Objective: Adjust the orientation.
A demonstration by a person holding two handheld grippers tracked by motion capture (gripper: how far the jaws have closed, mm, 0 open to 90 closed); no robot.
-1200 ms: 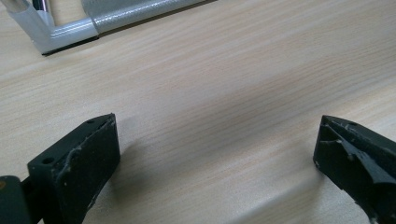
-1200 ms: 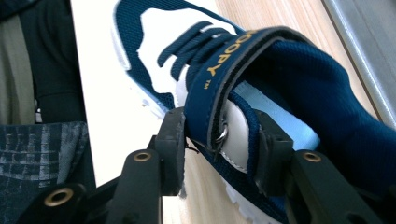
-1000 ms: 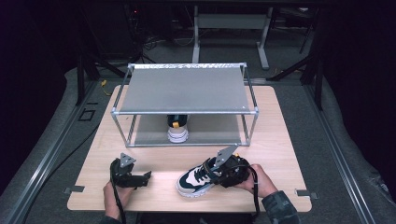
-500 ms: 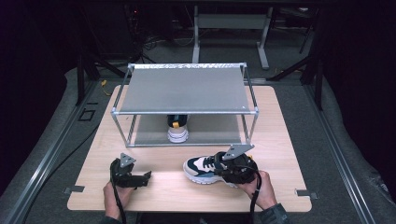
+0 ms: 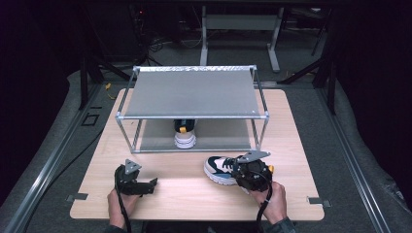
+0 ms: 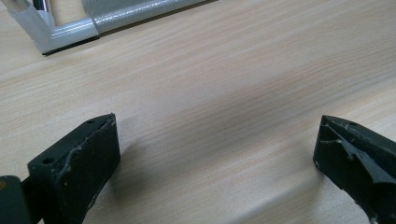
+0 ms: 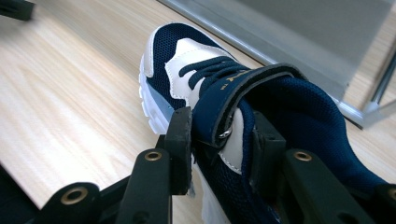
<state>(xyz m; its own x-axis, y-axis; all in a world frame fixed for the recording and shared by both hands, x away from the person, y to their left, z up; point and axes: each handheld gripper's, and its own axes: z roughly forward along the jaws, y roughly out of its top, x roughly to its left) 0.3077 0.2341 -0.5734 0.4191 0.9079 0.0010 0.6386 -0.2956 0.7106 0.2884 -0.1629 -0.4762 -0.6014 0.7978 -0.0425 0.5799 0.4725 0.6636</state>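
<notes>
One navy-and-white sneaker lies on the surface before the rack, its soft side wall pinched by the right hand-held gripper; light and pliable, firmest at the collar. Left hand-held gripper spread, empty.

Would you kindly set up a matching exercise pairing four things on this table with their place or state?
Things:
1. left gripper
2. right gripper
3. sneaker on the table
4. second shoe

Places or states:
A. under the wire shelf, on its lower level
B. open, with nothing but bare wood between its fingers
C. lying in front of the shelf, toe toward the left gripper
D. shut on the side wall of the sneaker

Pairs: 1-B, 2-D, 3-C, 4-A
</notes>
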